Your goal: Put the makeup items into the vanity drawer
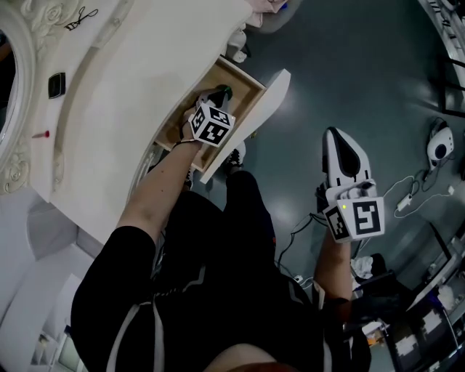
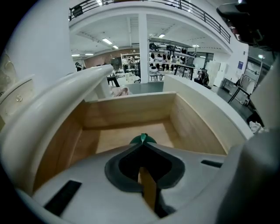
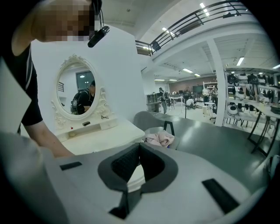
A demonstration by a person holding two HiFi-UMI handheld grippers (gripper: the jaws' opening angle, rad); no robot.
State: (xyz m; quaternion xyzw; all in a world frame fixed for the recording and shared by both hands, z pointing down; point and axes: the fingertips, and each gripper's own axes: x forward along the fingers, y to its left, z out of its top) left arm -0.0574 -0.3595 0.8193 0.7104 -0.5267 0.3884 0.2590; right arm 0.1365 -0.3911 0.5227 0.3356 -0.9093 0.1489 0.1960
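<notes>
The vanity's wooden drawer [image 1: 245, 81] stands pulled out from the white vanity top [image 1: 123, 94]. My left gripper [image 1: 220, 93] reaches down into it, and a small green makeup item [image 1: 227, 91] shows at its tips. In the left gripper view the jaws are closed, the green item [image 2: 142, 139] pokes out at the left gripper [image 2: 142, 142] tips, and the bare drawer floor [image 2: 122, 135] lies beyond. My right gripper [image 1: 334, 134] hangs over the dark floor to the right, away from the drawer. The right gripper [image 3: 140, 145] is shut with nothing in it.
On the vanity top lie a black item [image 1: 57, 85], a small red item [image 1: 45, 134] and a black clip [image 1: 78, 18] near the oval mirror [image 3: 76, 89]. A chair with a pink cloth [image 3: 159, 138] stands beside the vanity. Cables [image 1: 407, 192] run over the floor at right.
</notes>
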